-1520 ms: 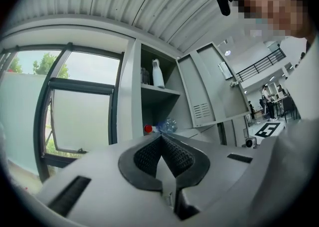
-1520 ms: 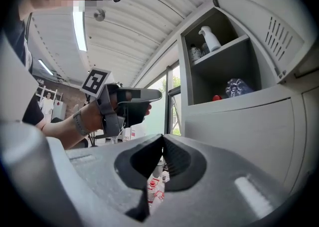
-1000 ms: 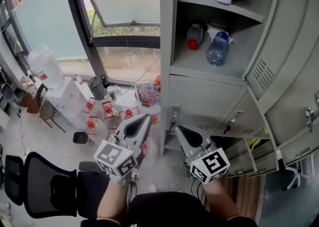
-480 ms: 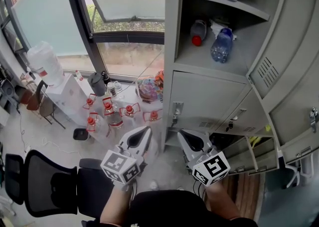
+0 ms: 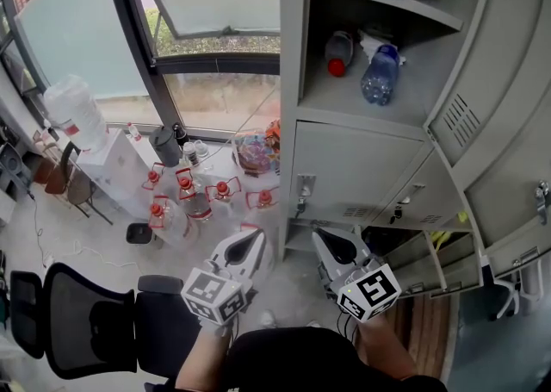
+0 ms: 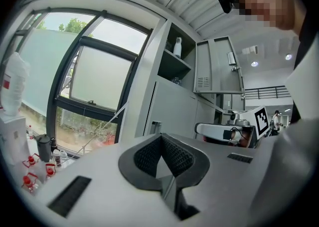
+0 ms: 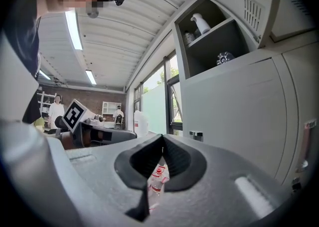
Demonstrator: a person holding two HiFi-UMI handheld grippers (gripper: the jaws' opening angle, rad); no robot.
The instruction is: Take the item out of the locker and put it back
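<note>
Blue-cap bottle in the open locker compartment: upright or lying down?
Lying down. The blue-cap bottle rests on its side on the compartment floor, beside a red-cap bottle also on its side.

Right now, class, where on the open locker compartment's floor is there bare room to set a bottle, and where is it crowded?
Free: the front strip of the compartment floor, between left wall and blue-capped bottle. Crowded: the back, with the red-capped bottle and white clutter.
</note>
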